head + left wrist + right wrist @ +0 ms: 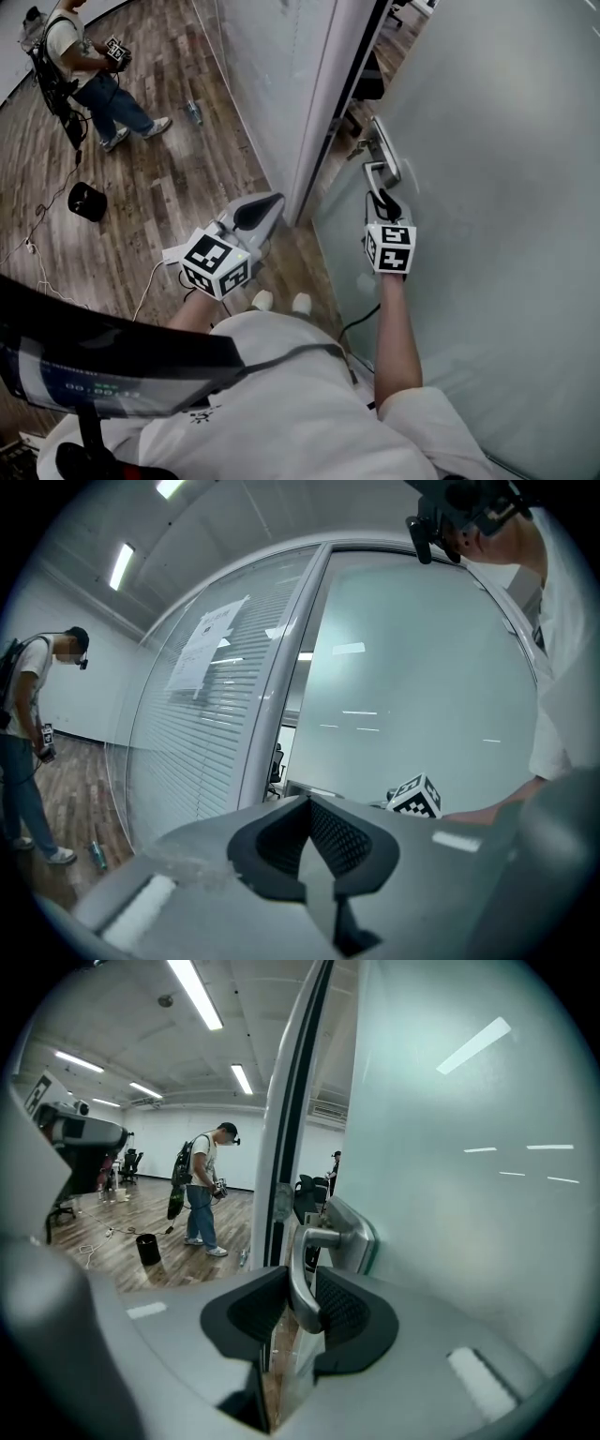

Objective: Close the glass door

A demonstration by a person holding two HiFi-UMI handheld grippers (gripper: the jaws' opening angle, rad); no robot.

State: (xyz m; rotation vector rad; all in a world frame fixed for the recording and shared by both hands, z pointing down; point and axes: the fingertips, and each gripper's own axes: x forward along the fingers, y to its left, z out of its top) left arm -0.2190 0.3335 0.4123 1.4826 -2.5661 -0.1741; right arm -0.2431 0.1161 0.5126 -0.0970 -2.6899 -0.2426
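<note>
**A:** What takes up most of the head view?

**B:** A frosted glass door (pixel 506 187) fills the right half. Its free edge runs from top centre down to mid-frame. It stands ajar, with a narrow dark gap between it and the pale door frame (pixel 328 103) to its left. Left of that is a glass wall (pixel 248 66), and a wooden floor (pixel 159 197) covers the left half.

**A:** Are there people?

**B:** The wearer's white shirt (pixel 281 403) and both forearms are at the bottom. A second person (pixel 89 70) stands in the upper left corner.

**A:** What are the tongs doing?

**B:** The right gripper (pixel 382 200), right of centre, reaches up to the door and is clamped on the door handle (pixel 375 176). In the right gripper view the metal lever (pixel 300 1274) sits between the two dark pads (pixel 345 1314), and both pads press against it. The left gripper (pixel 265 210), at centre, is held near the foot of the door frame but apart from it. The left gripper view shows its jaws brought together with nothing between them.

**A:** Which way does the handle lie?

**B:** Its backplate (pixel 354 1237) is long along the door's edge. The lever leaves the plate toward the frame side and then bends. In the right gripper view its long axis runs top to bottom, with the free end pointing down toward the camera.

**A:** Is there anything smaller?

**B:** A black bin (pixel 87 201) stands at middle left. A bottle (pixel 194 112) lies on the floor near the glass wall.
</note>
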